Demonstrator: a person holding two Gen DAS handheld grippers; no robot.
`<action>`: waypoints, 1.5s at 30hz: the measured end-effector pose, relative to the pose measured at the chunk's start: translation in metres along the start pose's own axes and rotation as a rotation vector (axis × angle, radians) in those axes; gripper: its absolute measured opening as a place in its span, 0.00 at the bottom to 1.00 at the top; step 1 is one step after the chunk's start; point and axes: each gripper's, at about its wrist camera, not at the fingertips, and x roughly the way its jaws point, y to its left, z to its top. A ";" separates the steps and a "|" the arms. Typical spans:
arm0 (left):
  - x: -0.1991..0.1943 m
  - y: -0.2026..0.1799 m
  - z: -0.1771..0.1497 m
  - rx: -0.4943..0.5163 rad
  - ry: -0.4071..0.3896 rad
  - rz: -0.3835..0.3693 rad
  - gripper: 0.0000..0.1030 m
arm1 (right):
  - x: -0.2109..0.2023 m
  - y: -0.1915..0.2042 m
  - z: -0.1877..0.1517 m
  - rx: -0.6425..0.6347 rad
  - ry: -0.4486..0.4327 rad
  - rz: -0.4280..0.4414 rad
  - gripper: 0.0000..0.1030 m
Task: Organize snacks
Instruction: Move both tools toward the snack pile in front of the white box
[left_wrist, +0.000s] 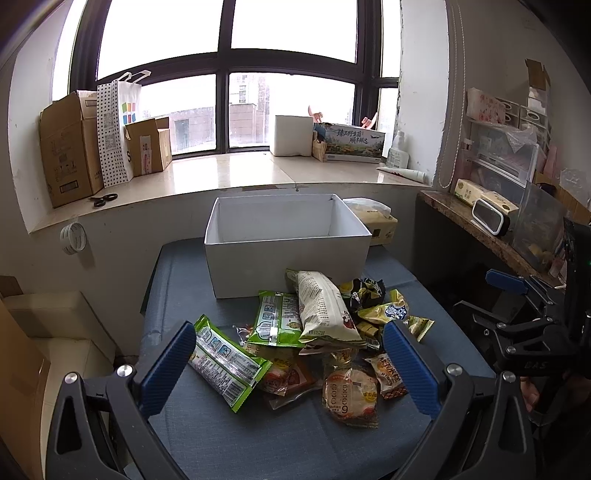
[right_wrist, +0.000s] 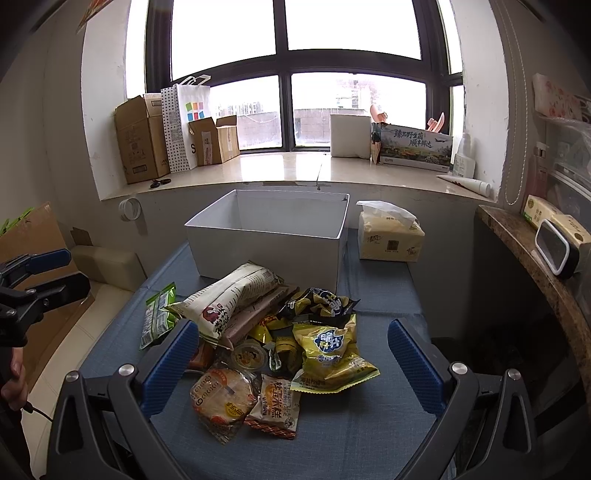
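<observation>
A loose heap of snack packets (left_wrist: 314, 339) lay on a table covered in blue-grey woven cloth (left_wrist: 258, 435), just in front of an open white box (left_wrist: 288, 258) of smooth matt card, rectangular and straight-walled. The box stood at twelve o'clock from the heap, its front wall touching the rearmost packets.

The left gripper (left_wrist: 290, 360) hovered over the near edge of the pile with its jaws spread wide and nothing between them; its ribbed blue pads (left_wrist: 168, 365) stood on black angular arms with round silver bolts. At seven o'clock in the pile lay a long glossy green foil packet (left_wrist: 225, 363), and a second green one (left_wrist: 277, 319) sat beside a plump, cream-coloured pillow bag (left_wrist: 325, 310) with crinkled ends.

The right gripper (right_wrist: 291, 363) likewise stood fully apart, holding nothing, above the same heap. Below it lay a round flat cake in clear crackly wrap (right_wrist: 223, 400), an orange square sachet (right_wrist: 275, 408) touching it at three o'clock, and a creased yellow foil bag (right_wrist: 330, 354) with a dark crumpled bag (right_wrist: 321, 301) behind it. At one o'clock from the box a soft yellow tissue pack (right_wrist: 391, 236) rested on the cloth, a thin white sheet puffing from its top.
</observation>
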 end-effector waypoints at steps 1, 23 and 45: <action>0.000 0.000 0.000 -0.001 -0.001 0.000 1.00 | 0.000 0.000 0.000 -0.001 0.000 -0.001 1.00; 0.000 0.001 0.000 0.005 -0.004 -0.012 1.00 | 0.002 -0.001 0.001 -0.006 0.002 -0.013 1.00; 0.000 0.001 0.001 0.009 -0.001 -0.002 1.00 | 0.004 -0.005 -0.002 0.008 0.008 -0.006 1.00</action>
